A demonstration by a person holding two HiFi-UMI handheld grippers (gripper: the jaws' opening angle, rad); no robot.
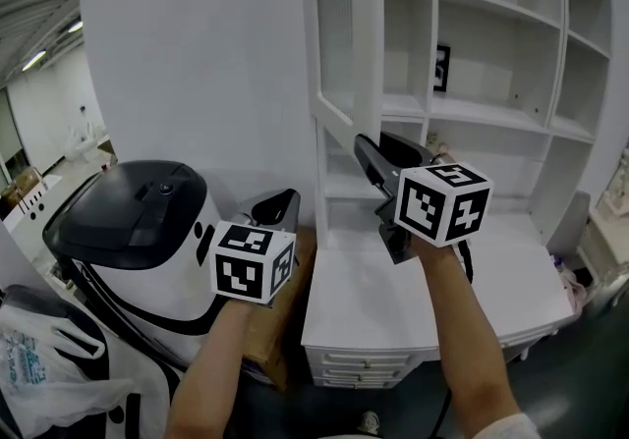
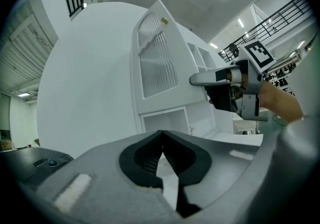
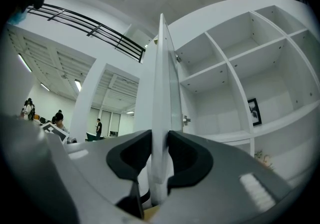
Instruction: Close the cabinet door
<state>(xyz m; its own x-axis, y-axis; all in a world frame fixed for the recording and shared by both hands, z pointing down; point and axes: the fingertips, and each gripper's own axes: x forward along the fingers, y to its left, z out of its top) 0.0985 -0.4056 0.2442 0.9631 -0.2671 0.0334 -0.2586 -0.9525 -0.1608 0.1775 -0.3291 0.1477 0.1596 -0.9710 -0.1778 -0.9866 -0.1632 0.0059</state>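
The white cabinet door [image 1: 339,44] stands swung out from the shelf cabinet [image 1: 491,54], edge-on in the head view. My right gripper [image 1: 366,147] reaches up to its lower edge. In the right gripper view the door edge [image 3: 161,92] runs straight between the black pads of my right gripper [image 3: 160,143], which close on it from both sides. My left gripper [image 1: 285,199] hangs lower and to the left, apart from the door, with nothing in it. Its own view shows my left gripper [image 2: 161,135] with tips together, the door's ribbed panel [image 2: 157,62] and the right gripper [image 2: 197,80] at that door.
A black-and-white bin-like appliance [image 1: 138,221] stands at the left by the white wall. Below the shelves is a white desk top [image 1: 393,300] with drawers [image 1: 364,368]. A framed picture [image 1: 442,67] sits on a shelf. A plastic bag [image 1: 39,358] lies lower left. People stand far off [image 3: 59,118].
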